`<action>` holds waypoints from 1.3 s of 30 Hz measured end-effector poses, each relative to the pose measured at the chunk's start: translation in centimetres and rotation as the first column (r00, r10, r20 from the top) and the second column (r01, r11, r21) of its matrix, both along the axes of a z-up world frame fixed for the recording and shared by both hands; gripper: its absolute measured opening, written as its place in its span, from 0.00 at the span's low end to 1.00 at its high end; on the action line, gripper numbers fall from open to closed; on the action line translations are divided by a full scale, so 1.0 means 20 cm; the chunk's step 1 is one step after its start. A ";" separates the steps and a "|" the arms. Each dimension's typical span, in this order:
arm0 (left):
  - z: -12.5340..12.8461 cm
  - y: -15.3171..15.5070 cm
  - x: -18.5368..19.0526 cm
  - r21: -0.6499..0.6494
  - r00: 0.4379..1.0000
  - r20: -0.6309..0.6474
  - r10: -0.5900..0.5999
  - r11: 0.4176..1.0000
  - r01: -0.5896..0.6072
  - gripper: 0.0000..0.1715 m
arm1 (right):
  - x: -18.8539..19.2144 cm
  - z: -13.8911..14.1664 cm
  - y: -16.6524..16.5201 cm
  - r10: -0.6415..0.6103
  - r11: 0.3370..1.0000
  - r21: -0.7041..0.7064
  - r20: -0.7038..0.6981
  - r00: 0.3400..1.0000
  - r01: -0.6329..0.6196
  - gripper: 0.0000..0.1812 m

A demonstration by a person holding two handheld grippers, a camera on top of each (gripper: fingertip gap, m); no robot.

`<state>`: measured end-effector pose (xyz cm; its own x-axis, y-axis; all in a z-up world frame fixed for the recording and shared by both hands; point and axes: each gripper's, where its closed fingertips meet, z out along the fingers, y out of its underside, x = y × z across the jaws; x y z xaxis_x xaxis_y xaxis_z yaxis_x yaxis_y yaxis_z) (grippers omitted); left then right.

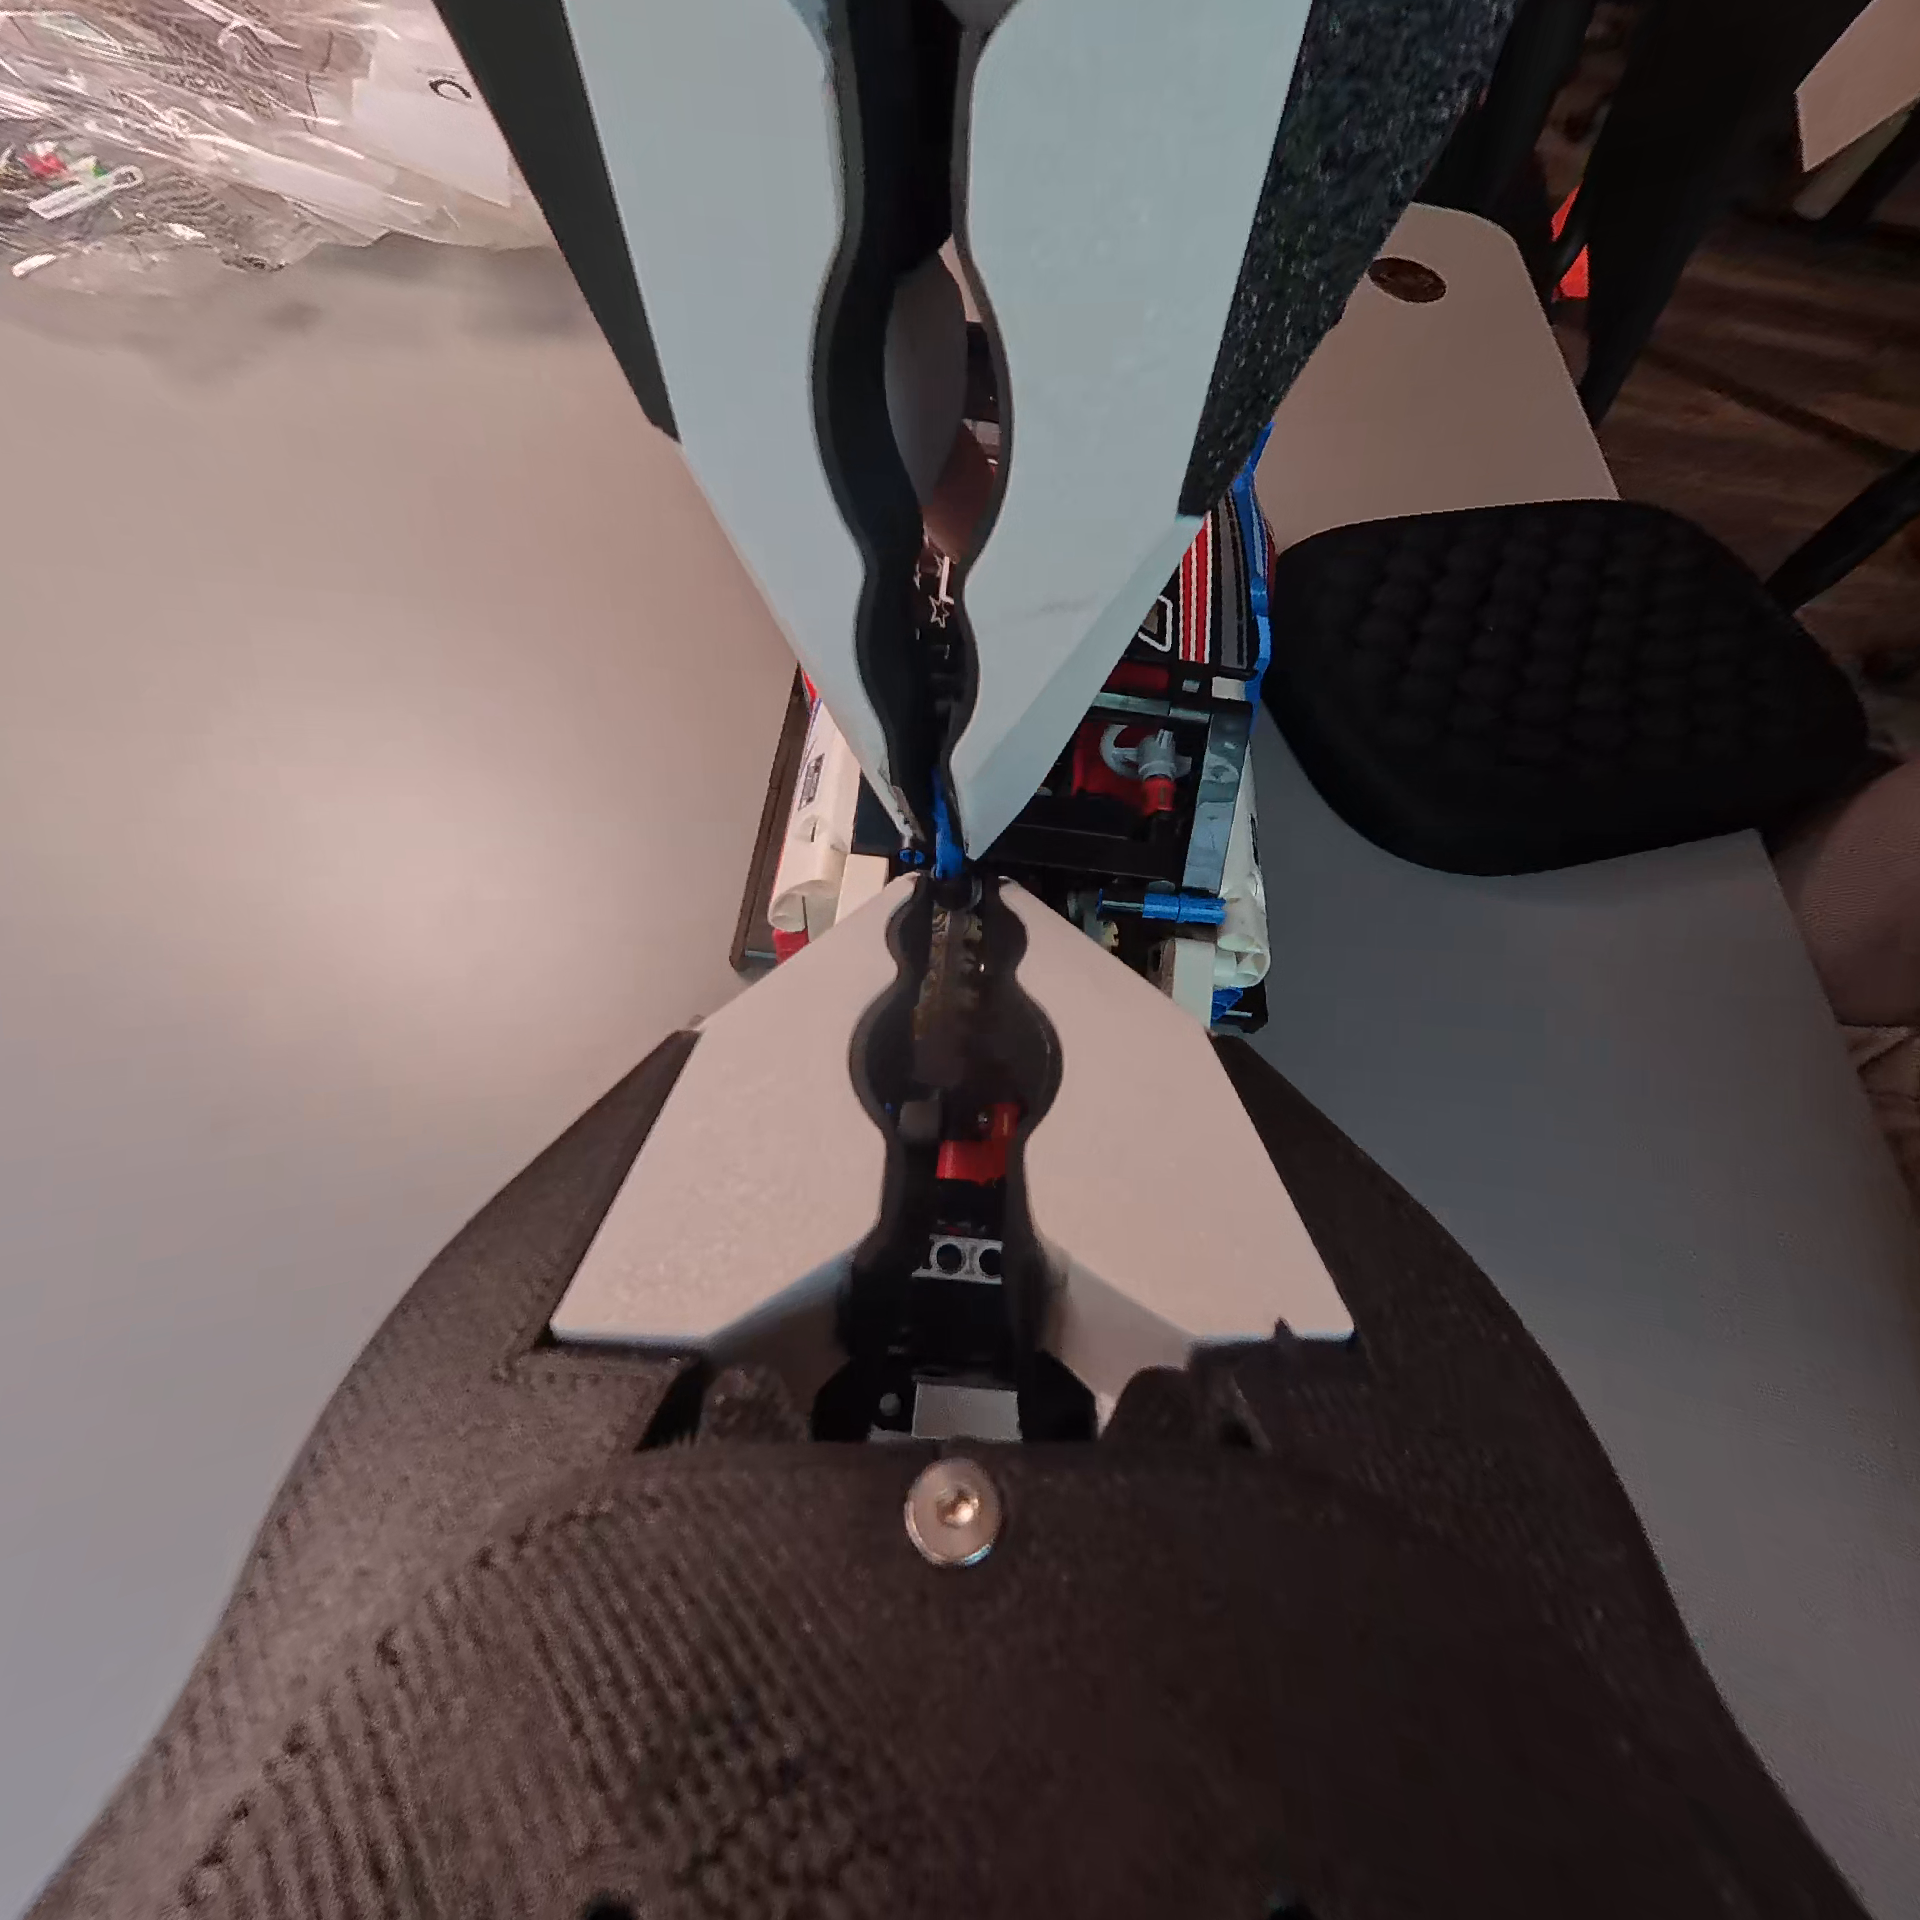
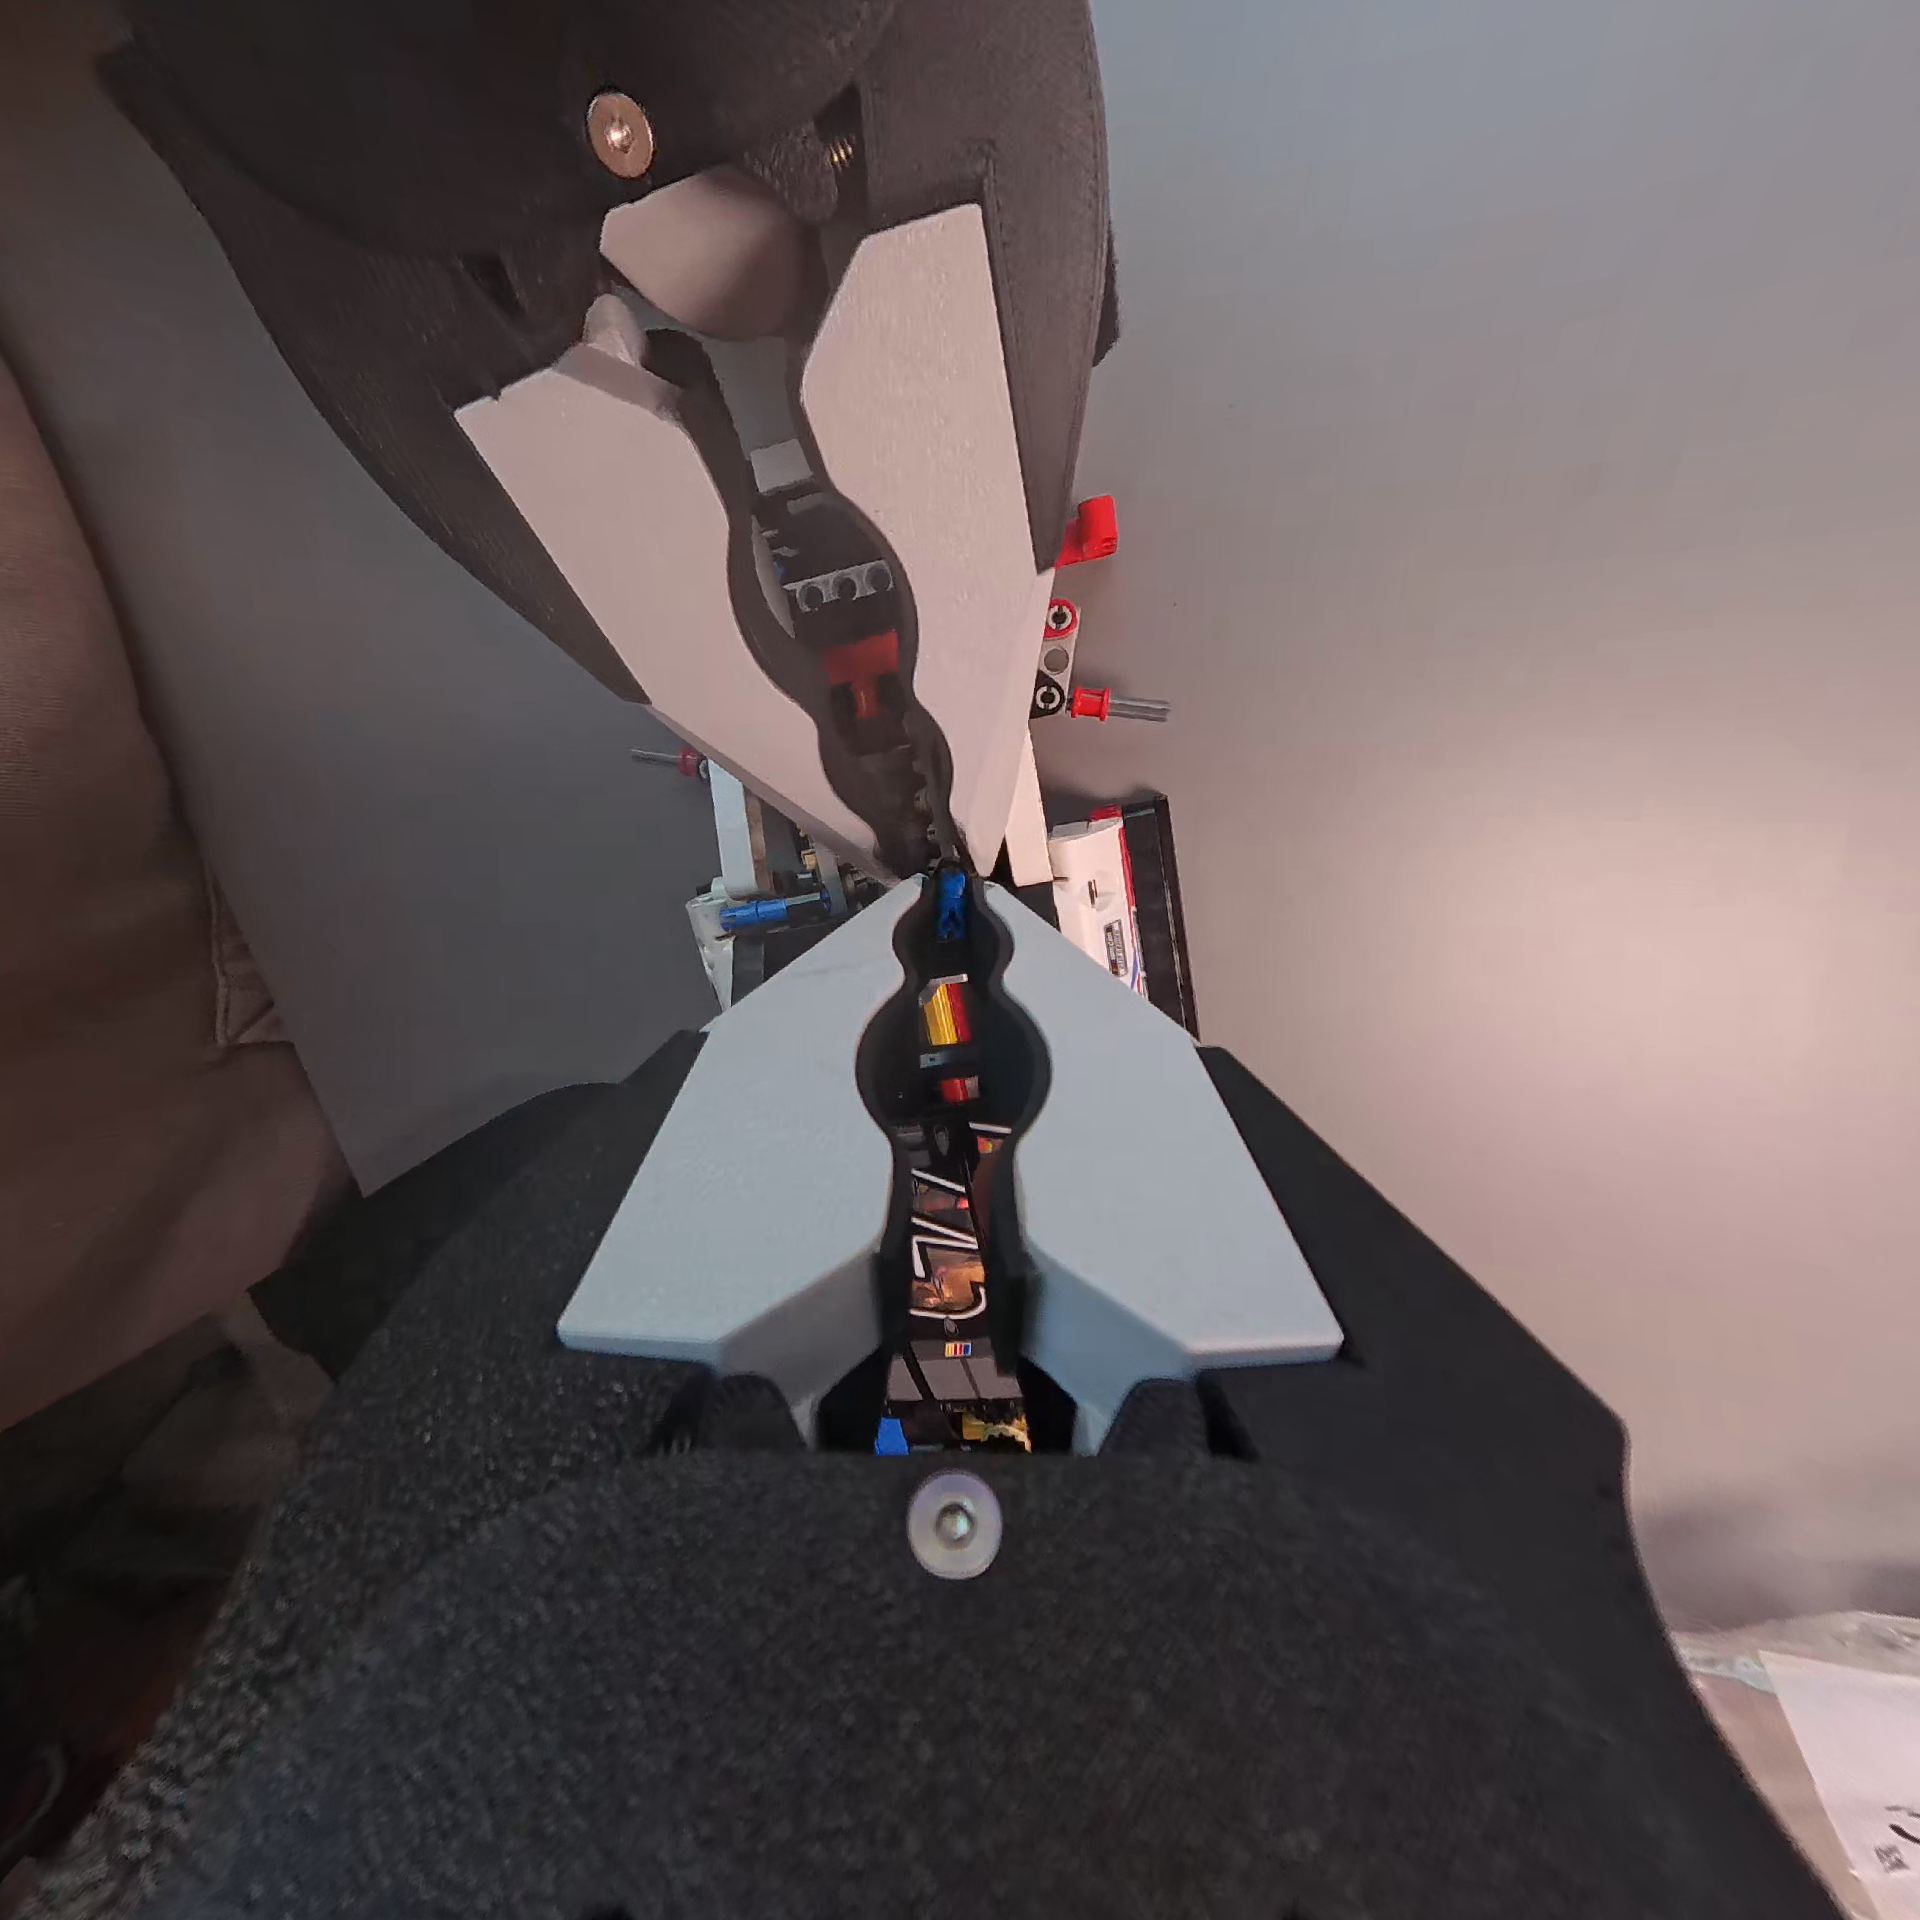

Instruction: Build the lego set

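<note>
Blue pin (image 2: 950,902) sits pinched at the tips of the right gripper (image 2: 948,883), whose pale fingers (image 2: 748,1174) are closed on it. Tip to tip against it comes the left gripper (image 1: 948,883), its fingers (image 1: 748,1164) drawn nearly together; whether they clamp anything cannot be told. Both sets of tips meet just above the lego model (image 1: 1164,790), a black, red, white and blue build lying on the grey table (image 1: 364,831). Plastic bags (image 1: 187,156) lie at the table's far corner.
</note>
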<state>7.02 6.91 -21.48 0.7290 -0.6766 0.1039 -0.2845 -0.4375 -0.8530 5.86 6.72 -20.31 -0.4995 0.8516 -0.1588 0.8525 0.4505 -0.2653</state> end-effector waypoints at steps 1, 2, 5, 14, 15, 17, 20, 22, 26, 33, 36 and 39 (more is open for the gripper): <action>0.00 0.00 0.00 0.002 1.000 0.001 0.008 1.000 -0.008 0.04 | 0.00 0.00 0.00 -0.001 1.000 0.003 0.005 1.000 0.001 0.01; 0.00 0.00 0.00 0.002 1.000 0.006 0.013 1.000 -0.013 0.04 | 0.00 0.00 0.00 0.003 1.000 0.007 0.005 1.000 -0.003 0.01; 0.00 0.01 0.00 0.009 1.000 0.013 0.026 1.000 -0.026 0.03 | 0.00 0.00 0.00 0.010 1.000 0.018 -0.007 1.000 -0.010 0.01; 0.00 0.01 0.00 0.072 0.999 -0.020 0.039 0.997 -0.037 0.03 | 0.00 0.00 -0.01 0.100 0.989 0.120 -0.064 0.993 -0.092 0.01; 0.00 0.01 0.00 0.076 0.999 -0.022 0.039 0.996 -0.037 0.03 | 0.01 0.00 -0.01 0.113 0.986 0.130 -0.070 0.991 -0.103 0.01; 0.00 0.01 0.01 0.089 0.999 -0.028 0.039 0.995 -0.036 0.03 | 0.01 0.00 -0.01 0.118 0.986 0.131 -0.082 0.990 -0.107 0.01; 0.00 0.01 0.01 0.092 0.998 -0.032 0.045 0.995 -0.041 0.03 | 0.01 -0.01 -0.01 0.115 0.987 0.122 -0.076 0.991 -0.105 0.01; 0.00 0.02 0.00 0.096 0.998 -0.036 0.046 0.994 -0.043 0.03 | 0.01 -0.01 -0.01 0.139 0.980 0.156 -0.071 0.988 -0.127 0.01; 0.00 0.01 0.02 0.108 0.998 -0.046 0.045 0.993 -0.039 0.02 | 0.02 -0.01 -0.01 0.152 0.975 0.162 -0.002 0.988 -0.149 0.01; -0.01 0.02 0.01 0.114 0.997 -0.056 0.050 0.993 -0.044 0.02 | 0.01 -0.02 0.00 0.151 0.974 0.164 0.053 0.987 -0.158 0.01; -0.01 0.02 0.01 0.117 0.997 -0.058 0.046 0.992 -0.039 0.02 | 0.01 -0.02 0.00 0.147 0.970 0.188 0.057 0.987 -0.155 0.01; -0.01 0.02 0.01 0.115 0.997 -0.060 0.050 0.992 -0.043 0.02 | 0.02 -0.02 0.00 0.136 0.974 0.168 0.094 0.986 -0.150 0.01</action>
